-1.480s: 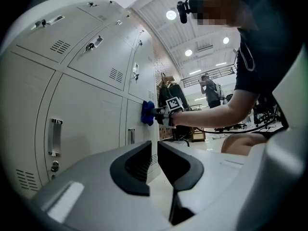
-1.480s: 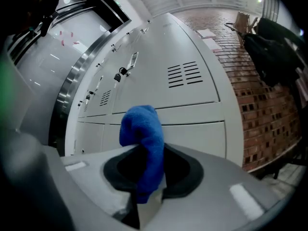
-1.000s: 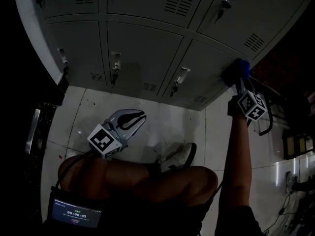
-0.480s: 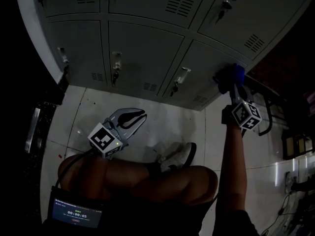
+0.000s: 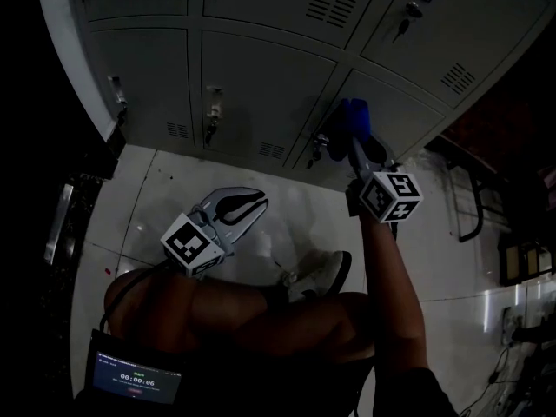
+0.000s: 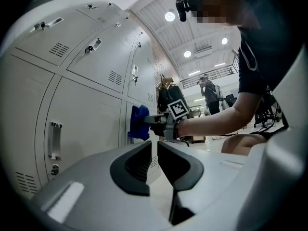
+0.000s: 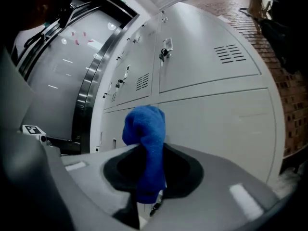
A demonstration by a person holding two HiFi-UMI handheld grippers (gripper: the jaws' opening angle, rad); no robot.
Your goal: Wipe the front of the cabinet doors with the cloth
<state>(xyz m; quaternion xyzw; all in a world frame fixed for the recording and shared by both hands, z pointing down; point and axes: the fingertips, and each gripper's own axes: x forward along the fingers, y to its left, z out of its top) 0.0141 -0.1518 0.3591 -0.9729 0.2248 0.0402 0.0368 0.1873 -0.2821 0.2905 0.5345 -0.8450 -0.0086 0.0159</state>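
Note:
Grey metal cabinet doors fill the top of the head view. My right gripper is shut on a blue cloth and holds it against a lower door, close to that door's latch. In the right gripper view the blue cloth hangs bunched between the jaws, with the cabinet doors right behind it. My left gripper hovers low over the floor, shut with nothing in it. The left gripper view shows the left gripper, and beyond it the blue cloth on a cabinet door.
Latches stick out from the lower doors. A person's bare knees and a shoe sit over the pale tiled floor. A small screen glows at bottom left. A dark rack stands at left, a metal frame at right.
My right gripper has swept the blue cloth leftward along the lower doors, from the right-hand door's far edge to near its latch. The left gripper has barely moved.

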